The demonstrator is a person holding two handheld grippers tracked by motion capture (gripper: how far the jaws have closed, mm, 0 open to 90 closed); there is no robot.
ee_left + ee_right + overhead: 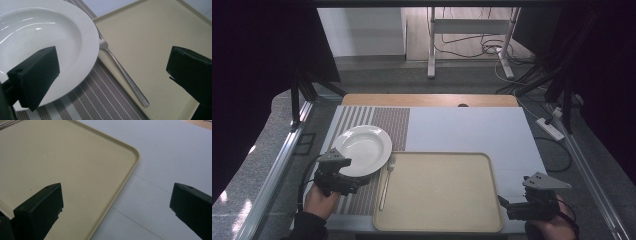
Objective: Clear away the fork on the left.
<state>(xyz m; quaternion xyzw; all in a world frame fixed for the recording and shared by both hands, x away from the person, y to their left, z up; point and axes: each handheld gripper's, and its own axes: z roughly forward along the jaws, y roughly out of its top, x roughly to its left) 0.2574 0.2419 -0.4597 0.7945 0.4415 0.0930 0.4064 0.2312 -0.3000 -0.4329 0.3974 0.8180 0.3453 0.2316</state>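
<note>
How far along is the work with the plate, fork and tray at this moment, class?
Already done: the fork lies along the left edge of the beige tray. In hand: nothing is gripped; the left gripper, jaws open, is at the near rim of the white plate, which sits on the striped placemat. The right gripper waits open at the tray's right corner. Left: probably gripping and moving the plate.

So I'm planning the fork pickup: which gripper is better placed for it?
Left. The left gripper is open beside the fork on the tray's left edge; the right gripper sits across the tray.
</note>
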